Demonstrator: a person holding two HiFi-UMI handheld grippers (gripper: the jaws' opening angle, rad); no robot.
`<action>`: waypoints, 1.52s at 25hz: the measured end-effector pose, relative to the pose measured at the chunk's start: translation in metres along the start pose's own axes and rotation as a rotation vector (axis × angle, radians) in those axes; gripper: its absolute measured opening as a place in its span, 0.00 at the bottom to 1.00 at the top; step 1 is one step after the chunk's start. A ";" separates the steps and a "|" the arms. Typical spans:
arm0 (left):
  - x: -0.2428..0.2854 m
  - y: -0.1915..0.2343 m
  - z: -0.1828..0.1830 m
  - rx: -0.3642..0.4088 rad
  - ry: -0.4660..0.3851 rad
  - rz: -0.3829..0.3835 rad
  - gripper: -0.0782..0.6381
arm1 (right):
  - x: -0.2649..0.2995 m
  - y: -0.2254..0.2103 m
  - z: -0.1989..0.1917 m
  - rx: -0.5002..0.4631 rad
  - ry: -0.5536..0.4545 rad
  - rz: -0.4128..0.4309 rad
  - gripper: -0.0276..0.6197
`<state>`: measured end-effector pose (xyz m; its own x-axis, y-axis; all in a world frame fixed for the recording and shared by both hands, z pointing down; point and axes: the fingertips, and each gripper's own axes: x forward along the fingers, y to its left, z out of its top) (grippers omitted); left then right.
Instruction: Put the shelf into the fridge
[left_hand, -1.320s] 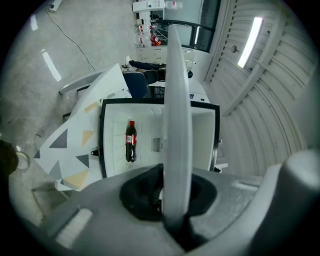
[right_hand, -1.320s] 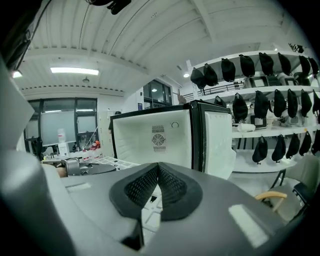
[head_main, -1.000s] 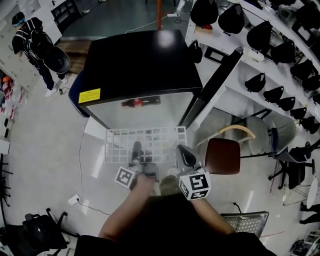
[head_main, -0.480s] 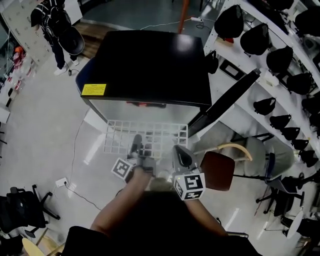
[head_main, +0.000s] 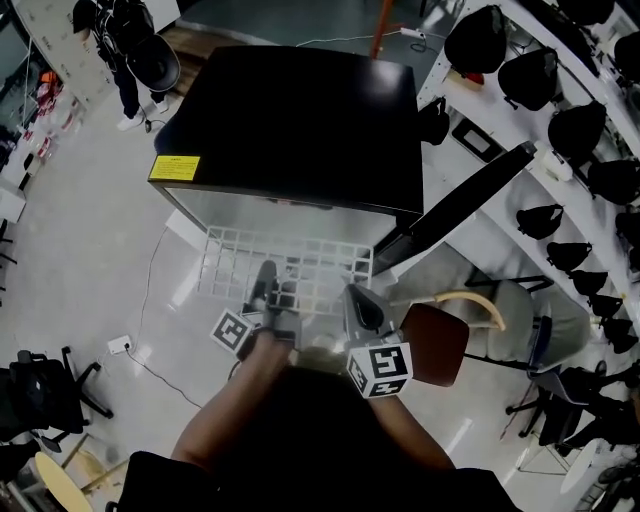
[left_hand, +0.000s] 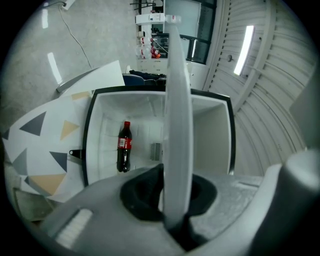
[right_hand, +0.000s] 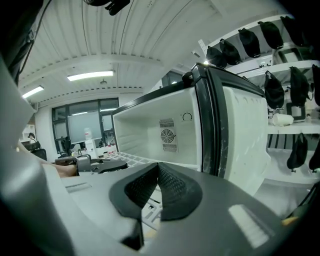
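Head view, largest first: looks steeply down on a black-topped fridge (head_main: 290, 120) at the far middle, with its door (head_main: 465, 205) swung open to the right. Finds a white rack (head_main: 520, 130) hung with black bags further right. Catches a brown chair seat (head_main: 437, 343) near, just right of the door. Shows the white wire shelf (head_main: 300, 262) lying flat at the mouth of the fridge, far edge at the opening, near edge out over the floor, not yet seated inside. Has the left gripper (head_main: 265, 285) on the shelf's near edge, left of middle; in the left gripper view, narrow and clamped on that edge, seen edge-on between the pads. Puts the right gripper (head_main: 355, 298) at the shelf's near right corner; in the right gripper view, pads pressed together, shelf grid showing just below them; cannot tell whether a wire is nipped. Spots a red-labelled cola bottle (left_hand: 123, 146) inside the white cavity and a round fan grille (right_hand: 167, 136) on the back wall.
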<state>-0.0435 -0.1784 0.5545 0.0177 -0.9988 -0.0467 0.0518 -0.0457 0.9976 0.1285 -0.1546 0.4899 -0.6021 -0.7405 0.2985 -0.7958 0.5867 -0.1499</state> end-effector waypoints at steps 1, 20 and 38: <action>0.000 0.001 0.002 0.001 0.001 -0.001 0.15 | 0.001 0.002 -0.001 0.000 0.000 0.001 0.05; 0.010 -0.002 0.021 -0.077 0.046 -0.021 0.15 | 0.007 0.023 0.005 0.022 -0.009 -0.129 0.05; 0.014 0.006 0.025 -0.010 0.073 0.024 0.15 | 0.008 0.036 -0.002 0.033 0.003 -0.182 0.05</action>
<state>-0.0676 -0.1930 0.5615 0.0916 -0.9954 -0.0264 0.0602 -0.0210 0.9980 0.0957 -0.1386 0.4891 -0.4475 -0.8327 0.3262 -0.8935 0.4315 -0.1241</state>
